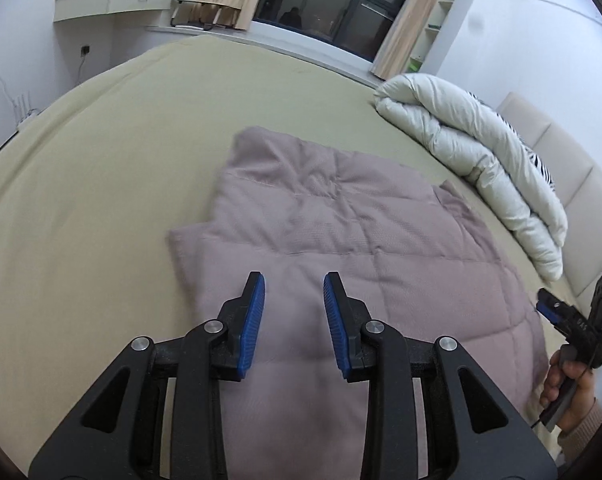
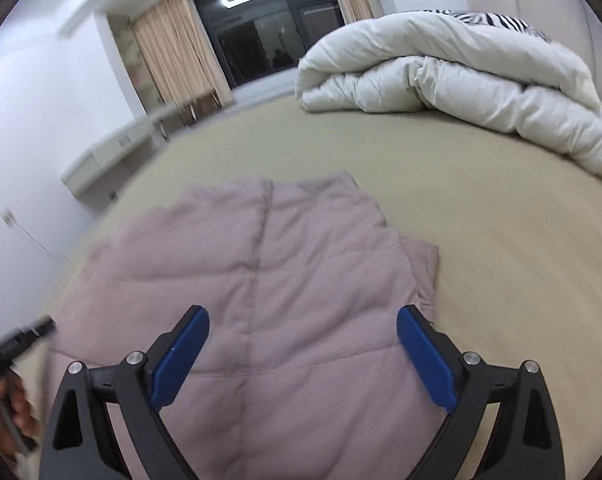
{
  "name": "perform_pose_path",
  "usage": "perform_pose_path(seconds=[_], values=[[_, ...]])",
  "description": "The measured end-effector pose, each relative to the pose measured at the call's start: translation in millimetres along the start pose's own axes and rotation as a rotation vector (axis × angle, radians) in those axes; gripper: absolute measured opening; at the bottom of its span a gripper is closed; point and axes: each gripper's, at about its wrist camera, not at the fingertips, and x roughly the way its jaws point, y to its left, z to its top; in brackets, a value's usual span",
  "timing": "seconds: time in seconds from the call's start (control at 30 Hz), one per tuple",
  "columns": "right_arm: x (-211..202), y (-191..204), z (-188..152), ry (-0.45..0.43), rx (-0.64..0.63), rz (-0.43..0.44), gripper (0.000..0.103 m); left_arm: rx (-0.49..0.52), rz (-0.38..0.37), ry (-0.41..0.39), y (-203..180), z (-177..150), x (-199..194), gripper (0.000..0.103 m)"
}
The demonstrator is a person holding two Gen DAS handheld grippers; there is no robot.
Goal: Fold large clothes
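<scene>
A mauve quilted garment (image 1: 341, 240) lies folded flat on the beige bed (image 1: 101, 160). It also shows in the right wrist view (image 2: 269, 272). My left gripper (image 1: 294, 280) hovers above its near part, jaws open and empty. My right gripper (image 2: 303, 316) is open wide and empty above the garment's near right side. The right gripper also shows in the left wrist view (image 1: 549, 300) at the garment's right edge, held by a hand. The left gripper shows blurred at the left edge of the right wrist view (image 2: 45, 326).
A rolled white duvet (image 1: 481, 160) lies along the right side of the bed, seen too in the right wrist view (image 2: 461, 88), with a zebra-print pillow (image 1: 541, 164) behind it. A padded headboard (image 1: 573, 184) stands at the right. A wall shelf (image 1: 109, 0) and a dark window (image 1: 333, 0) are beyond the bed.
</scene>
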Motion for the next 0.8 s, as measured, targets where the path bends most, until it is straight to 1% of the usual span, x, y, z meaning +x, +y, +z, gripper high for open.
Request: perform_pose_path(seconds=[0.03, 0.07, 0.1, 0.13, 0.2, 0.23, 0.27, 0.3, 0.37, 0.4, 0.43, 0.5, 0.57, 0.6, 0.67, 0.73, 0.8], values=[[-8, -7, 5, -0.008, 0.033, 0.023, 0.103, -0.024, 0.005, -0.008, 9, 0, -10, 0.068], [-15, -16, 9, -0.010, 0.065, 0.040, 0.103, -0.055, 0.009, -0.028, 20, 0, -21, 0.080], [-18, -26, 13, 0.003, 0.093, 0.060, 0.103, -0.080, 0.009, -0.039, 28, 0, -34, 0.089], [-17, -33, 16, 0.024, 0.112, 0.069, 0.103, -0.107, 0.003, -0.032, 37, 1, -38, 0.089], [-12, -53, 21, 0.081, 0.158, 0.054, 0.103, -0.149, -0.028, 0.011, 49, 6, -35, 0.089], [-8, -62, 22, 0.104, 0.186, 0.062, 0.103, -0.166, -0.050, 0.036, 53, 7, -30, 0.089], [-6, -69, 21, 0.122, 0.216, 0.081, 0.103, -0.185, -0.078, 0.076, 57, 7, -22, 0.089], [-1, -80, 20, 0.150, 0.263, 0.101, 0.103, -0.198, -0.091, 0.121, 57, 11, -12, 0.089], [8, -96, 14, 0.190, 0.330, 0.111, 0.103, -0.183, -0.120, 0.213, 53, 8, 12, 0.089], [13, -102, 12, 0.211, 0.353, 0.131, 0.102, -0.173, -0.133, 0.253, 50, 5, 22, 0.089], [21, -108, 8, 0.244, 0.372, 0.150, 0.099, -0.175, -0.143, 0.288, 49, 1, 35, 0.089], [28, -111, 3, 0.279, 0.376, 0.182, 0.098, -0.232, -0.190, 0.310, 55, -2, 54, 0.089], [34, -111, 1, 0.297, 0.371, 0.237, 0.098, -0.329, -0.243, 0.306, 69, -1, 65, 0.089], [37, -111, 0, 0.306, 0.373, 0.262, 0.098, -0.354, -0.259, 0.303, 74, 0, 70, 0.088], [42, -114, 2, 0.317, 0.391, 0.309, 0.096, -0.370, -0.283, 0.310, 79, 4, 79, 0.087], [50, -117, 3, 0.339, 0.417, 0.371, 0.088, -0.372, -0.306, 0.326, 81, 6, 87, 0.087], [60, -116, 4, 0.368, 0.419, 0.397, 0.084, -0.387, -0.312, 0.330, 83, 9, 95, 0.086]])
